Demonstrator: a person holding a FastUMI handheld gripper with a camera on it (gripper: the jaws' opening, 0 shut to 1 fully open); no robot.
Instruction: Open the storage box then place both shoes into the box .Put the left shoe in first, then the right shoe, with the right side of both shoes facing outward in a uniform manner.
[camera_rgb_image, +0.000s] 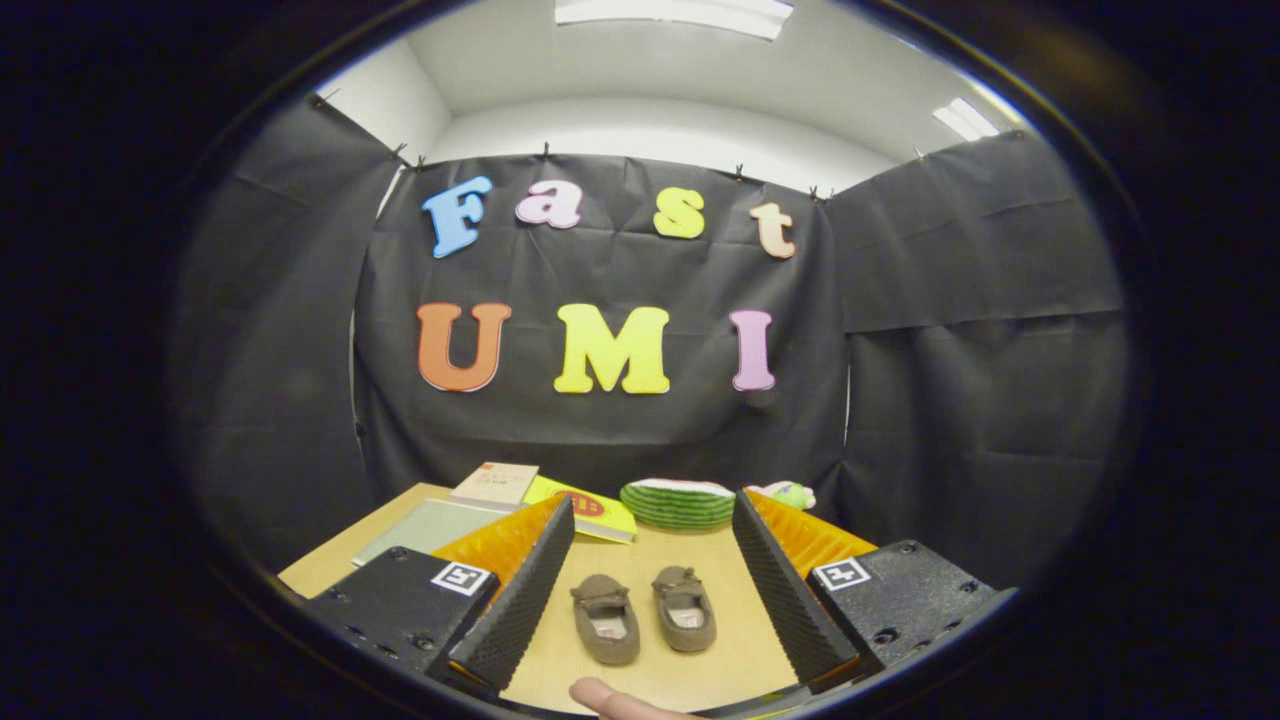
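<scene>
The tool (650, 590) was held wide open above the table (660, 680) and gripped nothing; its two fingers stood well apart, aimed over the tabletop toward the far wall, which reads as a starting pose that kept the whole workspace ahead in sight.

Beyond the left finger lay a flat grey-green panel (425, 527), possibly the storage box or its lid, though that could not be told for certain. Just past it sat a tan book (495, 483), and beside that a yellow book (590, 510), both pushed to the back of the table, probably to keep the middle free.

Between the fingers, on the bare wood just ahead of the tips, lay the left-hand shoe (605, 620) and the right-hand shoe (685, 608), side by side, close together, toes pointing away from the tool. Which was the left foot's shoe could not be judged. Set squarely in the gap, they looked easy to reach once the box was open.

Beyond the shoes sat a striped green cushion (678, 503), and beyond the right finger a small green-and-pink toy (785, 493). A fingertip (610, 698) showed below the shoes, nearest the tool.
</scene>
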